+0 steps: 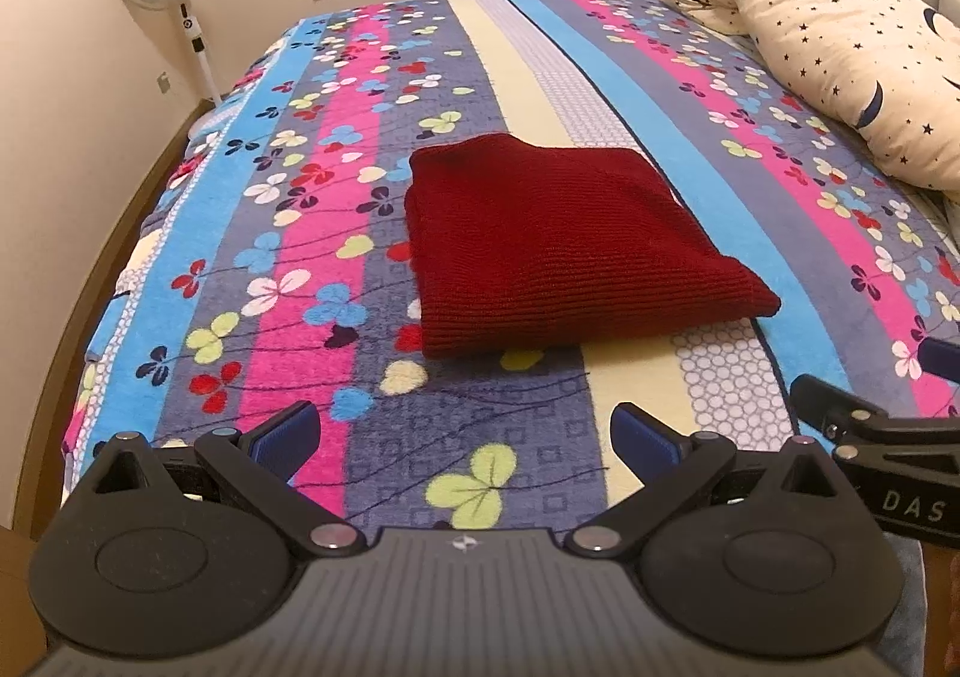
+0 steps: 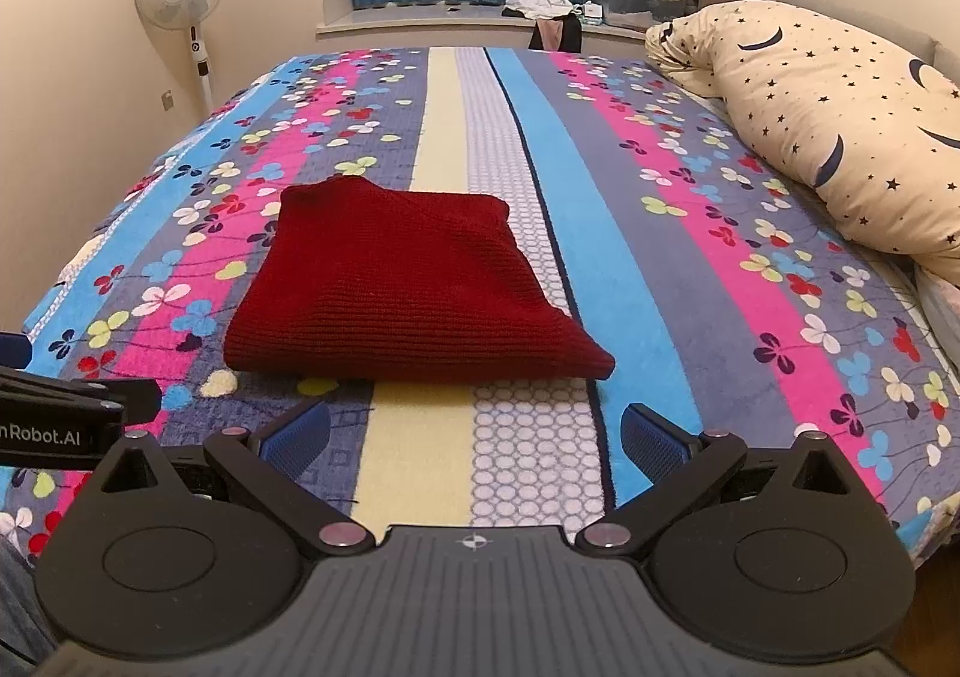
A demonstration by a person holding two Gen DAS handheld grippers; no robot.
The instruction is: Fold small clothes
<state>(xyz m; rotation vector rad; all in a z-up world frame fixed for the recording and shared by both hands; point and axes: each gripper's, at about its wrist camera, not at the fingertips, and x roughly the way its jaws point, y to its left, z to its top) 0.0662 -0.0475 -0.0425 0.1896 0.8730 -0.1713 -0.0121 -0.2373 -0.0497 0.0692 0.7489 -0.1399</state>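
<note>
One folded red sweater [image 1: 558,245]; two tools [image 1: 465,437] [image 2: 474,437] gaping, empty.

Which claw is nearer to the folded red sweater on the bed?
Neither is clearly nearer. The left claw is open, short of the red sweater, facing its left half. The right claw is open too, facing its right half. Neither touches it.

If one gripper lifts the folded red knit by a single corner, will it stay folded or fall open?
The red knit would probably fall open: it is soft ribbed fabric lying in loose layers, with nothing holding them together. It looks thick, so it may sag heavily from one corner. Pushed, it would likely bunch up rather than slide, since the fleecy bedspread looks grippy.
</note>
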